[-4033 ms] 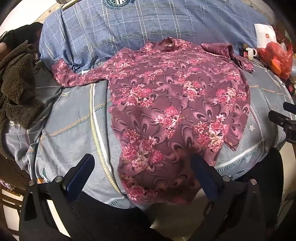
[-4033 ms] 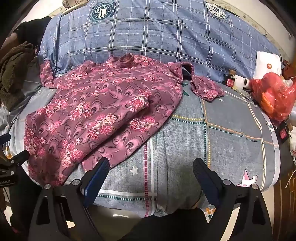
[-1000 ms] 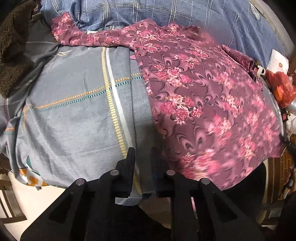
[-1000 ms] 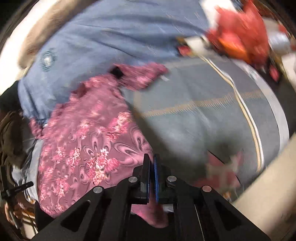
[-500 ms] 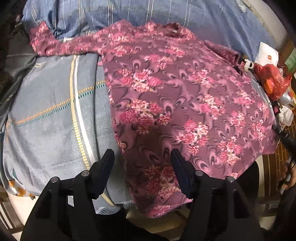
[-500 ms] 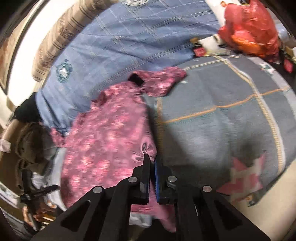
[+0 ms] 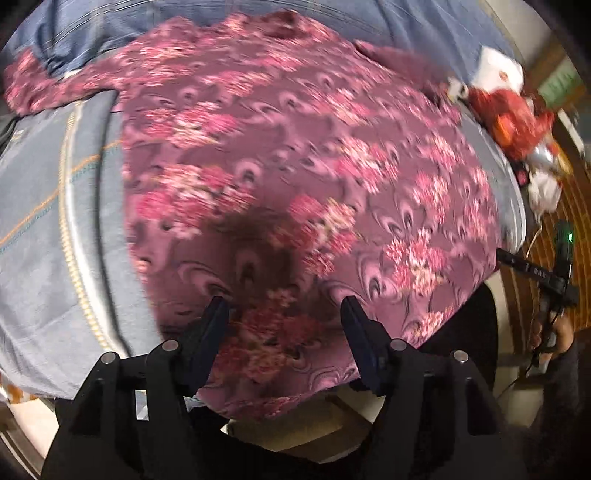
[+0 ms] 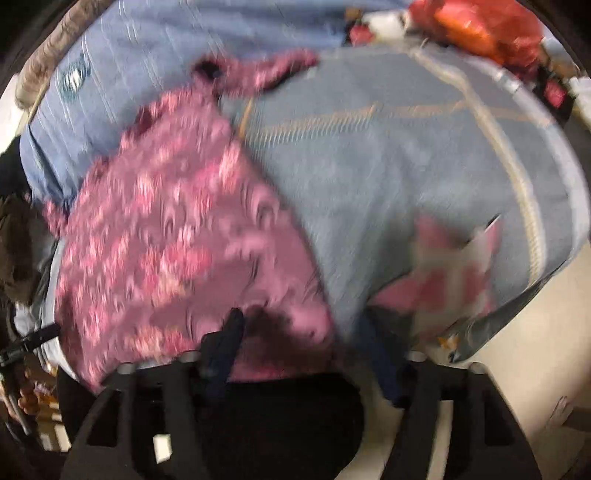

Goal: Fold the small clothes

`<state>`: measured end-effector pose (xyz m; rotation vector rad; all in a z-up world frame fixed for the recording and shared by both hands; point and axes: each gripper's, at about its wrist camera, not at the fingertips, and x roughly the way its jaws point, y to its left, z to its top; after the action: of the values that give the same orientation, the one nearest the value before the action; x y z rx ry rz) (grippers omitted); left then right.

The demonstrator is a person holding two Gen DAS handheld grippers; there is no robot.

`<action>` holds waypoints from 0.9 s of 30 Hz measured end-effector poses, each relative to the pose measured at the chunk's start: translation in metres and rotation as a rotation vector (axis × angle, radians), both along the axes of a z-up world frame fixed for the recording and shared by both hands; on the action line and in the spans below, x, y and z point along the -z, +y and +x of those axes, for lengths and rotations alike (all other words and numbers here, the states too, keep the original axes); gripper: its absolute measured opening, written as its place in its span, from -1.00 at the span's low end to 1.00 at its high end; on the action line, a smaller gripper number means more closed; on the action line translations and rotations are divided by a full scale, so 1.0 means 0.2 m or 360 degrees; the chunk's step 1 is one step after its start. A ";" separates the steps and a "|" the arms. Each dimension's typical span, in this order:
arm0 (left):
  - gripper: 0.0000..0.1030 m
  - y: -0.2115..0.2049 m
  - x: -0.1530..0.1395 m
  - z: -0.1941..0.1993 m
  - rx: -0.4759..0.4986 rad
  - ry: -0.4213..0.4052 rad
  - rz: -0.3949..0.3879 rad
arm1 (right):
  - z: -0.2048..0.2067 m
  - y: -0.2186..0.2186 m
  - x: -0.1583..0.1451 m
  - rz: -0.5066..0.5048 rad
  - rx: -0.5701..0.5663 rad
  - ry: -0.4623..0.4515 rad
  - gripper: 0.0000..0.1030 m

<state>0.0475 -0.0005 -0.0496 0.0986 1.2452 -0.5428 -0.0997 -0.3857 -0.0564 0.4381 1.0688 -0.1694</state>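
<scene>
A maroon blouse with pink flowers [image 7: 295, 177] lies spread flat on the bed, its hem hanging over the near edge. My left gripper [image 7: 284, 314] is open, its jaws wide apart just above the hem. In the right wrist view the blouse [image 8: 177, 236] fills the left half, one sleeve [image 8: 266, 70] reaching far right. My right gripper [image 8: 306, 332] is open over the blouse's near right corner; the view is blurred. The right gripper also shows at the right edge of the left wrist view [image 7: 535, 273].
The bed has a grey-blue sheet [image 8: 388, 166] with striped lines and a blue checked quilt [image 7: 424, 22] at the back. A red bag [image 7: 513, 114] and small items lie at the far right. A brown garment [image 8: 14, 240] sits at the left.
My right gripper was shut on the blouse's hem and has opened, letting it go. My left gripper opened wider. The blouse lies spread wider and flatter across the bed.
</scene>
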 end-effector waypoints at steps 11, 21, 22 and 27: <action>0.21 0.01 0.01 0.04 -0.0046 -0.0099 0.0169 | -0.21 -0.16 -0.50 0.0328 0.0066 -0.0598 -0.89; 0.31 -0.10 -0.16 0.10 -0.0027 -0.0219 0.0040 | 0.01 -0.19 -0.41 0.0164 0.0139 -0.0473 -0.62; 0.38 -0.13 -0.18 0.13 -0.0035 -0.0255 0.0026 | 0.07 -0.16 -0.43 0.0157 0.0096 -0.0503 -0.55; 0.39 -0.28 -0.02 0.30 -0.0092 -0.0195 0.0070 | 0.43 0.01 -0.14 0.0008 -0.0108 -0.0185 -0.58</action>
<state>0.1072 -0.0569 -0.0466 0.1303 1.1372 -0.4527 -0.0137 -0.3836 -0.0289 0.4106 0.9686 -0.0801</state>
